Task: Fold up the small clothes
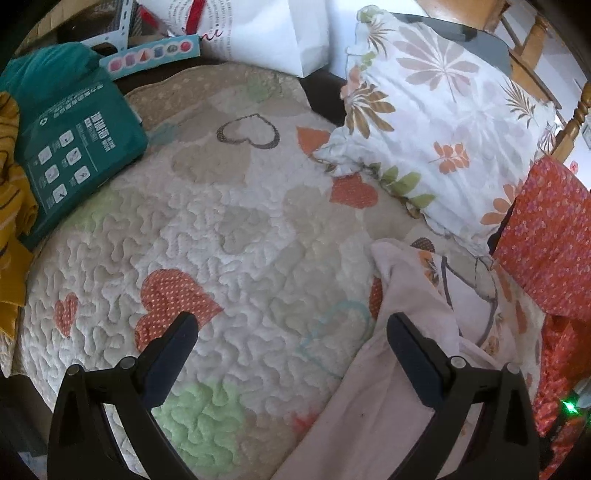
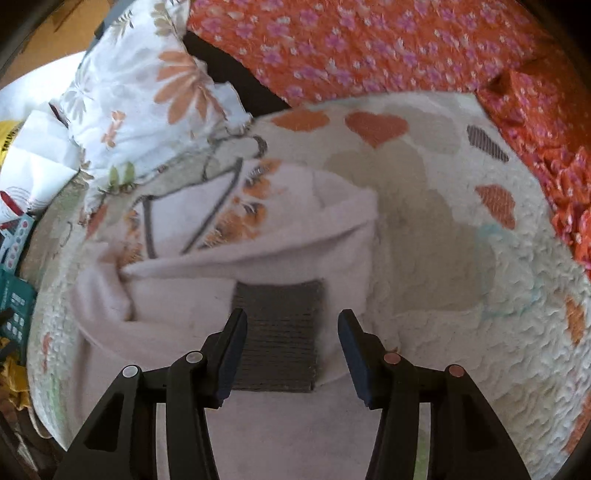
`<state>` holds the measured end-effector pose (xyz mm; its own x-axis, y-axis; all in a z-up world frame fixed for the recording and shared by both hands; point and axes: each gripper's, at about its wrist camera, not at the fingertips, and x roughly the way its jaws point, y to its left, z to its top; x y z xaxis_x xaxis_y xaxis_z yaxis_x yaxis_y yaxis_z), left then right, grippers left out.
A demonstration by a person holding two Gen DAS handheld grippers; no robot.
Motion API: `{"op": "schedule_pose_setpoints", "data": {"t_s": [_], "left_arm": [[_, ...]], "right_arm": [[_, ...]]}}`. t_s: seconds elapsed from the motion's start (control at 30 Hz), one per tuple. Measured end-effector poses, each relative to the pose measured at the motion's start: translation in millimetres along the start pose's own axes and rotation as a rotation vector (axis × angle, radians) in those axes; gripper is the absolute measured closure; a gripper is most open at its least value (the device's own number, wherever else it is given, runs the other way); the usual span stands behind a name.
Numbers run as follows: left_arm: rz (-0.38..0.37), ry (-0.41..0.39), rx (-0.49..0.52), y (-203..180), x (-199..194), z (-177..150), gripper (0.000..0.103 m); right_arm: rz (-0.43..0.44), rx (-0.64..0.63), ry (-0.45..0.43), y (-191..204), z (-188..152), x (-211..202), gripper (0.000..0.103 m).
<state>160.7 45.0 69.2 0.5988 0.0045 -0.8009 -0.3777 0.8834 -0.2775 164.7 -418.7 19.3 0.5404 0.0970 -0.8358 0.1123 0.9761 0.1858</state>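
Note:
A small pale pink garment with an orange and grey print lies rumpled on the heart-patterned quilt. A dark grey ribbed patch shows on it. My right gripper is open just above the garment, its jaws on either side of the grey patch, holding nothing. In the left wrist view the same garment lies at the lower right. My left gripper is open and empty above the quilt, its right finger over the garment's edge.
A leaf-print pillow lies at the back right, also in the right wrist view. Red flowered cloth lies beyond. A teal package, mustard cloth and a white bag lie at the left and back.

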Motion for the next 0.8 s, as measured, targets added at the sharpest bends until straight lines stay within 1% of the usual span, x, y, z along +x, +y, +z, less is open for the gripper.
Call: {"op": "schedule_pose_setpoints", "data": {"t_s": [0.03, 0.07, 0.1, 0.13, 0.17, 0.2, 0.23, 0.27, 0.33, 0.4, 0.5, 0.53, 0.57, 0.6, 0.63, 0.67, 0.7, 0.73, 0.8], "left_arm": [[0.0, 0.004, -0.002, -0.9, 1.6, 0.8, 0.001], [-0.001, 0.006, -0.005, -2.2, 3.9, 2.2, 0.001], [0.0, 0.007, -0.006, -2.7, 5.2, 3.3, 0.001], [0.006, 0.006, -0.008, -3.7, 7.3, 5.3, 0.001], [0.013, 0.003, -0.01, -4.9, 9.6, 7.2, 0.001], [0.017, 0.001, -0.012, -6.4, 12.8, 9.8, 0.001], [0.02, 0.003, -0.013, -8.0, 15.8, 11.3, 0.001], [0.023, 0.007, -0.014, -9.5, 19.3, 12.6, 0.001], [0.031, 0.027, -0.026, -11.2, 28.2, 13.4, 0.001], [0.026, 0.054, -0.032, -14.2, 34.2, 11.0, 0.001], [0.023, 0.065, 0.006, -22.1, 35.3, 6.2, 0.001], [0.028, 0.063, 0.028, -25.1, 34.7, 4.2, 0.001], [0.03, 0.064, 0.044, -27.0, 34.7, 2.7, 0.001], [0.031, 0.069, 0.062, -29.1, 36.0, 0.6, 0.001], [0.029, 0.078, 0.07, -29.8, 38.1, -0.8, 0.001], [0.024, 0.089, 0.074, -29.9, 40.3, -2.0, 0.001], [0.015, 0.114, 0.08, -30.9, 45.1, -4.3, 0.001], [0.005, 0.134, 0.086, -32.5, 49.1, -6.7, 0.001], [-0.027, 0.177, 0.098, -36.5, 56.8, -12.4, 0.001]], "right_arm": [[-0.009, -0.014, 0.012, 3.2, -1.9, 6.4, 0.047], [-0.014, -0.028, 0.026, 5.7, -4.1, 12.6, 0.05], [-0.029, -0.048, 0.033, 9.8, -5.7, 16.1, 0.06], [-0.05, -0.064, 0.018, 11.6, -6.7, 13.2, 0.085], [-0.056, -0.078, -0.008, 13.8, -6.7, 7.3, 0.09], [-0.043, -0.082, -0.034, 13.6, -5.7, -1.9, 0.092], [-0.054, -0.081, -0.052, 11.5, -4.6, -9.8, 0.094], [-0.078, -0.08, -0.066, 7.8, -3.4, -16.9, 0.097], [-0.167, -0.072, -0.083, -4.6, 0.2, -23.5, 0.1], [-0.237, -0.055, -0.069, -18.5, 2.8, -19.0, 0.1], [-0.282, -0.029, -0.01, -31.7, 2.9, -4.8, 0.099], [-0.305, -0.03, -0.009, -32.1, 2.5, -3.7, 0.099], [-0.309, -0.032, -0.02, -32.5, 1.5, -4.5, 0.099], [-0.295, -0.029, -0.031, -33.0, 1.2, -5.9, 0.098], [-0.266, -0.015, -0.036, -34.8, 0.5, -8.6, 0.092], [-0.236, 0.004, -0.041, -38.0, -1.9, -12.7, 0.077], [-0.208, 0.027, -0.049, -42.0, -5.0, -17.7, 0.067], [-0.186, 0.049, -0.061, -44.9, -9.6, -23.7, 0.053], [-0.165, 0.067, -0.073, -52.5, -20.2, -35.5, 0.052]]}}
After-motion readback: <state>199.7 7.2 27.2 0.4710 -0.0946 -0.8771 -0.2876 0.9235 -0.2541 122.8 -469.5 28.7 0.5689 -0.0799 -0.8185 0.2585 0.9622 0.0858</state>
